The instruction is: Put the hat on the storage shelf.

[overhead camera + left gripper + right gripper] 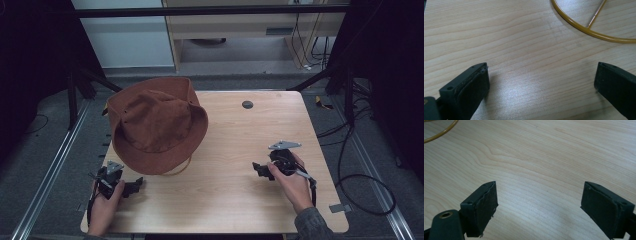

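- a brown wide-brimmed hat (155, 125) lies on the far left part of the light wooden table (225, 200), its brim reaching over the table's left edge.
- a thin yellow cord (181, 169) makes a loop on the wood just beside the hat's near brim; the left gripper view shows it as an arc (584, 29) at the top right.
- the left gripper (134, 186) rests low at the near left corner, held by the person's left hand (104, 202), near the hat but not touching it; its jaws stand wide apart with bare wood between them.
- the right gripper (260, 170) is at the near right side, in the right hand (292, 182), well apart from the hat; its jaws are also spread wide and hold nothing.
- a small dark round disc (247, 104) sits in the table near the far edge.
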Available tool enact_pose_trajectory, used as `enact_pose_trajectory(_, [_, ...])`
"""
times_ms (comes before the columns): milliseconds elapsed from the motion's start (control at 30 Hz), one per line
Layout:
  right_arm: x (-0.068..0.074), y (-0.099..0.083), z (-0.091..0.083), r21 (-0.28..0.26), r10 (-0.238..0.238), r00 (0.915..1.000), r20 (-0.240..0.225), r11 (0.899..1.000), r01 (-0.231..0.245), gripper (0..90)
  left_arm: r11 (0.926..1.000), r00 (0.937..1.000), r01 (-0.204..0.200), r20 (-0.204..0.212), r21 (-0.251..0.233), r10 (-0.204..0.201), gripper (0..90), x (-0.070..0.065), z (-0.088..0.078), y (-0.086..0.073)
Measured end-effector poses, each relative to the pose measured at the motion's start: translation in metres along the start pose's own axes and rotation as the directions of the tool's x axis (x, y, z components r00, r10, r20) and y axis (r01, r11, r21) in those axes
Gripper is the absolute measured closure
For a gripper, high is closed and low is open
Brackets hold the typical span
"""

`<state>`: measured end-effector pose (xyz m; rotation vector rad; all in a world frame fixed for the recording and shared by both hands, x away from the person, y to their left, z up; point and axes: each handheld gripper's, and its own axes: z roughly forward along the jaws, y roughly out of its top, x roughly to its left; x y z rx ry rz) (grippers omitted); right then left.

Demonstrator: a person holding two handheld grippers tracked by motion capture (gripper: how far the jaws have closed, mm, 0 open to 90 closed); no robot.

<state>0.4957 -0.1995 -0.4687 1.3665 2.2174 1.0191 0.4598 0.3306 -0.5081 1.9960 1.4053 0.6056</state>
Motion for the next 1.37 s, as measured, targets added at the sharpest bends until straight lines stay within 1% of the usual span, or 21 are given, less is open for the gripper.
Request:
enact_pose_trajectory(67, [0.0,0.001,0.008,0.017,0.011,0.9999,0.004,1.0,-0.011,12.1,1.0,1.0,0.0,0.0,0.0,0.0,0.0,0.0,0.0,0.0])
enact_pose_trajectory(100, [0.0,0.001,0.008,0.017,0.011,0.9999,0.004,1.0,-0.011,12.1,1.0,1.0,0.0,0.0,0.0,0.0,0.0,0.0,0.0,0.0])
enact_pose_trajectory(167, [0.0,-0.001,0.014,0.034,0.028,0.9996,0.009,0.999,-0.028,11.6,1.0,1.0,0.0,0.0,0.0,0.0,0.0,0.0,0.0,0.0])
enact_pose_trajectory(200, [0.0,-0.004,0.019,0.047,0.03,0.9993,0.023,0.998,-0.031,12.0,1.0,1.0,0.0,0.0,0.0,0.0,0.0,0.0,0.0,0.0])
enact_pose_trajectory(333, [0.0,-0.007,0.024,0.053,0.047,0.9982,0.037,0.997,-0.049,12.1,1.0,1.0,-0.001,0.001,0.0,0.001,0.0,0.0,0.0,0.0])
enact_pose_trajectory(433, [0.001,-0.009,0.027,0.048,0.049,0.9981,0.037,0.998,-0.05,12.4,1.0,1.0,-0.002,0.002,0.001,0.002,0.0,0.0,0.0,0.0])
enact_pose_trajectory(467, [0.002,-0.012,0.03,0.046,0.061,0.998,0.018,0.997,-0.062,14.5,1.0,1.0,-0.003,0.002,0.0,0.003,0.0,0.0,0.0,0.0])
enact_pose_trajectory(500, [0.002,-0.014,0.032,0.038,0.075,0.9971,0.016,0.996,-0.075,13.7,1.0,1.0,-0.004,0.004,0.0,0.004,0.0,-0.001,0.0,0.0])
enact_pose_trajectory(533, [0.003,-0.016,0.032,0.016,0.08,0.9966,0.023,0.997,-0.08,13.7,1.0,1.0,-0.005,0.005,0.0,0.005,0.0,-0.001,-0.001,-0.001])
enact_pose_trajectory(567, [0.003,-0.016,0.032,0.016,0.08,0.9966,0.023,0.997,-0.08,13.7,1.0,1.0,-0.007,0.006,0.0,0.007,0.0,-0.001,-0.001,-0.001])
enact_pose_trajectory(600, [0.005,-0.019,0.033,-0.011,0.082,0.9962,0.031,0.997,-0.082,13.6,1.0,1.0,-0.006,0.006,-0.001,0.006,0.0,-0.001,-0.001,-0.001])
enact_pose_trajectory(633, [0.005,-0.019,0.033,-0.011,0.082,0.9962,0.031,0.997,-0.082,13.6,1.0,1.0,-0.006,0.006,-0.001,0.006,0.0,-0.001,-0.001,-0.001])
enact_pose_trajectory(733, [0.008,-0.022,0.035,-0.033,0.06,0.9966,0.057,0.998,-0.058,12.4,1.0,1.0,-0.007,0.006,0.0,0.007,0.0,-0.001,-0.001,-0.001])
enact_pose_trajectory(767, [0.01,-0.023,0.035,-0.037,0.064,0.996,0.062,0.997,-0.062,11.9,1.0,1.0,-0.006,0.006,-0.001,0.006,0.0,-0.001,-0.001,-0.001])
enact_pose_trajectory(833, [0.012,-0.023,0.037,-0.046,0.046,0.9959,0.078,0.998,-0.043,11.1,1.0,1.0,-0.006,0.006,0.0,0.006,0.0,-0.001,-0.001,-0.001])
enact_pose_trajectory(900, [0.015,-0.023,0.039,-0.043,0.038,0.995,0.093,0.998,-0.034,10.7,1.0,1.0,-0.006,0.006,-0.001,0.006,0.0,-0.001,-0.001,-0.001])
enact_pose_trajectory(1000, [0.017,-0.022,0.041,-0.034,0.023,0.9946,0.101,0.999,-0.02,10.1,1.0,1.0,-0.006,0.006,-0.001,0.006,0.0,-0.001,-0.001,-0.001])
enact_pose_trajectory(1067, [0.02,-0.022,0.042,-0.022,0.001,0.9926,0.121,1.0,0.002,9.5,1.0,1.0,-0.006,0.006,-0.001,0.006,0.0,-0.001,-0.001,-0.001])
enact_pose_trajectory(1267, [0.021,-0.022,0.041,-0.021,0.007,0.9931,0.117,1.0,-0.005,9.5,1.0,1.0,-0.006,0.006,-0.001,0.006,0.0,-0.001,-0.001,-0.001])
enact_pose_trajectory(1333, [0.021,-0.023,0.04,-0.02,-0.008,0.9937,0.112,1.0,0.011,9.5,1.0,1.0,-0.006,0.006,-0.001,0.006,0.0,-0.001,-0.001,-0.001])
enact_pose_trajectory(1367, [0.021,-0.024,0.039,-0.02,-0.007,0.9937,0.112,1.0,0.009,9.5,1.0,1.0,-0.006,0.006,-0.001,0.006,0.0,-0.001,-0.001,-0.001])
